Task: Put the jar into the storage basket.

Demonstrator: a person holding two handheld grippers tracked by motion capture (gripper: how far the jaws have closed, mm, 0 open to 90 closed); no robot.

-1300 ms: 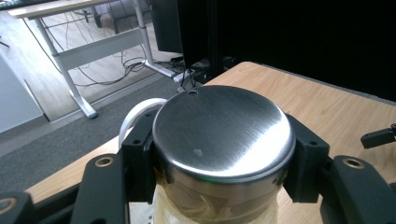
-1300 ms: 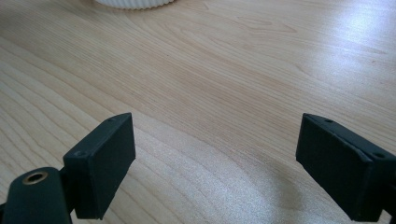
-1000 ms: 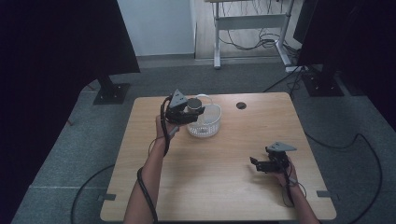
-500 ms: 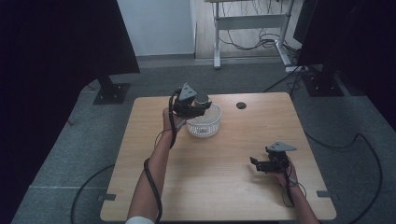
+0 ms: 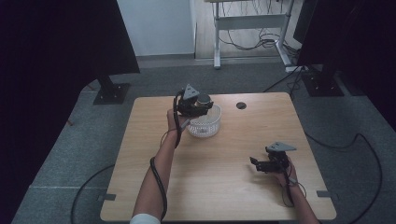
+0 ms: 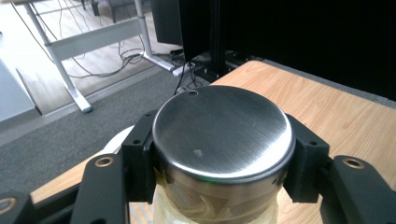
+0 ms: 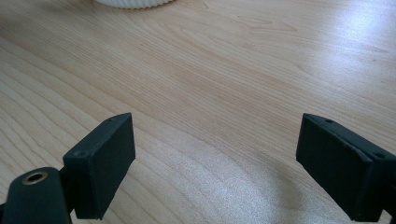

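My left gripper point(image 5: 201, 105) is shut on a jar with a brushed metal lid point(image 6: 223, 131) and holds it over the white ribbed basket point(image 5: 205, 126) at the table's back middle. In the left gripper view the jar's pale glass body point(image 6: 187, 207) shows under the lid, with a black jaw pressed on each side. Near the front right of the wooden table point(image 5: 219, 182), my right gripper point(image 5: 255, 163) rests low and open. The right gripper view has its two fingers point(image 7: 100, 163) wide apart over bare wood.
A round cable hole point(image 5: 241, 105) lies in the table's back right. The basket's edge point(image 7: 133, 3) shows at the top of the right gripper view. Black stands point(image 5: 109, 91) and a metal desk frame point(image 5: 247, 23) stand on the grey floor beyond the table.
The left gripper has carried the jar a little to the right and farther back, over the basket. The right gripper has stayed in place.
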